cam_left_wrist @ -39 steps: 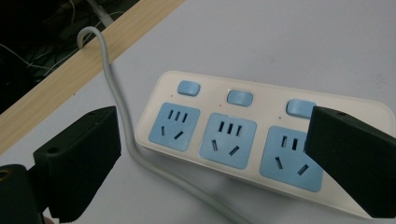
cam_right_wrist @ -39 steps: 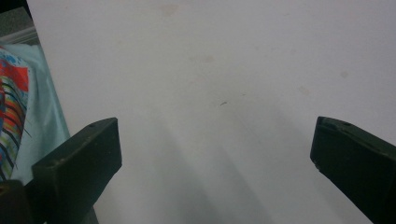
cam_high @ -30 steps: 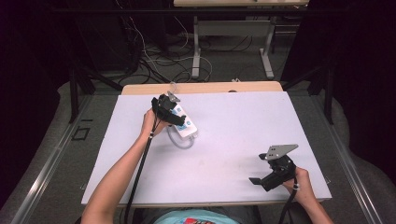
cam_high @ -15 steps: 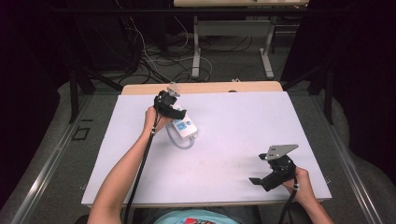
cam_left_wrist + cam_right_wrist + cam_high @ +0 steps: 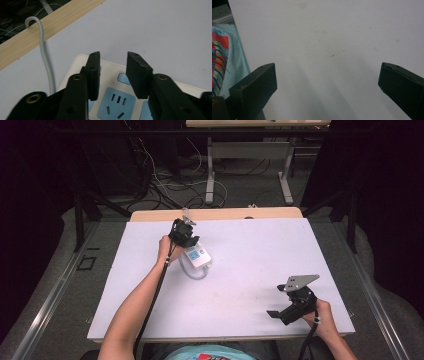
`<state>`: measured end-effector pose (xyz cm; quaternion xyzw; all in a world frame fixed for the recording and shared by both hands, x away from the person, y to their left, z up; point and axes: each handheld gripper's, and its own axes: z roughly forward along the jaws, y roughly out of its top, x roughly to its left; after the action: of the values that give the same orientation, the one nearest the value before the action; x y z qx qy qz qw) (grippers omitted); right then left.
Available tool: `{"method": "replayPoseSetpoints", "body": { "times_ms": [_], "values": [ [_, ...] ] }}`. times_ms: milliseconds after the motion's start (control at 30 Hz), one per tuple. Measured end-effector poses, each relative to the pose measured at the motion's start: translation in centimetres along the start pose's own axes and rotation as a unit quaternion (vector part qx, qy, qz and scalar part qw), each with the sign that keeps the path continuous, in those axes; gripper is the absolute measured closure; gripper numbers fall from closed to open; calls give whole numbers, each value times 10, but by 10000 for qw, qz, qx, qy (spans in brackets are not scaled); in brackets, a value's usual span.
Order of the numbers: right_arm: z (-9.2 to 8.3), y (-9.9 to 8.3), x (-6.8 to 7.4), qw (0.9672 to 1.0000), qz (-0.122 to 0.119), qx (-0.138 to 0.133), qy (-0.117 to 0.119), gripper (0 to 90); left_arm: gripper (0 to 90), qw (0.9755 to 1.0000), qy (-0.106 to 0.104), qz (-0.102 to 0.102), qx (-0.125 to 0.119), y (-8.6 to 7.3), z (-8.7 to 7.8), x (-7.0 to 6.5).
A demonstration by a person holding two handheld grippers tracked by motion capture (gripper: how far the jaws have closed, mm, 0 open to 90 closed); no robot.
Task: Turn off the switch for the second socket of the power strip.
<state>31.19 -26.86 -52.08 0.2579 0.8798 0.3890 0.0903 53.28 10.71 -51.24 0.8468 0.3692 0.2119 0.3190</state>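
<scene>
Left gripper [image 5: 111, 72] hangs right over the white power strip [image 5: 196, 258] near the table's [image 5: 250, 320] far-left edge. Its jaws have just been closing, with a gap left and nothing clamped. Its black frame cuts off the strip's near end. Right gripper [image 5: 327, 82] is spread wide over bare tabletop.
</scene>
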Motion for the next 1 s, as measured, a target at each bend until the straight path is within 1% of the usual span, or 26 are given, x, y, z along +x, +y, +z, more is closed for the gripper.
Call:
{"method": "replayPoseSetpoints", "body": {
  "times_ms": [33,167,200,267,300,333,367,467,500,533,567,600,667,733,867,900,933,967,1000],
  "values": [
    [0,0,0,10000,1,2,25,17,679,10000,-36,-37,33,0,1,-1],
    [0,0,0,10000,-12,-18,4,16,813,9999,-110,-43,83,-3,4,-2],
    [0,0,0,10000,-9,-7,21,16,841,9998,-160,-39,116,-3,5,-1],
    [-1,0,0,10000,-8,4,35,16,888,9997,-194,-43,120,-4,6,-2],
    [0,0,0,10000,-9,-17,9,17,893,9997,-220,-56,110,-5,7,-2],
    [0,0,0,10000,13,16,38,16,894,9996,-247,-42,136,-6,7,-2],
    [0,0,0,10000,-9,-2,26,16,895,9996,-253,-72,116,-6,8,-3],
    [0,0,0,10000,-3,1,27,17,896,9994,-306,-38,140,-7,10,-4],
    [0,0,0,10000,-8,1,26,16,896,9994,-307,-66,118,-7,10,-4],
    [0,0,0,10000,18,9,31,16,896,9994,-313,-58,133,-7,11,-5],
    [0,0,0,10000,-23,1,22,16,896,9993,-326,-50,158,-7,11,-5],
    [0,0,0,10000,1,2,11,16,896,9993,-342,-9,179,-7,11,-4],
    [0,0,0,10000,-8,2,31,16,895,9993,-319,-23,194,-8,12,-5],
    [-1,0,0,10000,-7,3,28,17,895,9993,-332,-63,184,-8,13,-5],
    [0,0,0,10000,-7,14,36,17,896,9992,-343,-76,182,-9,13,-5],
    [0,0,0,10000,-1,6,14,16,896,9993,-333,-71,182,-9,13,-5],
    [0,0,0,10000,-4,10,19,17,896,9993,-308,-18,190,-9,13,-5],
    [0,0,0,10000,-7,10,19,16,896,9994,-286,-28,189,-8,13,-6],
    [0,0,0,10000,-5,9,15,16,896,9995,-250,20,205,-8,13,-7]
  ]
}}
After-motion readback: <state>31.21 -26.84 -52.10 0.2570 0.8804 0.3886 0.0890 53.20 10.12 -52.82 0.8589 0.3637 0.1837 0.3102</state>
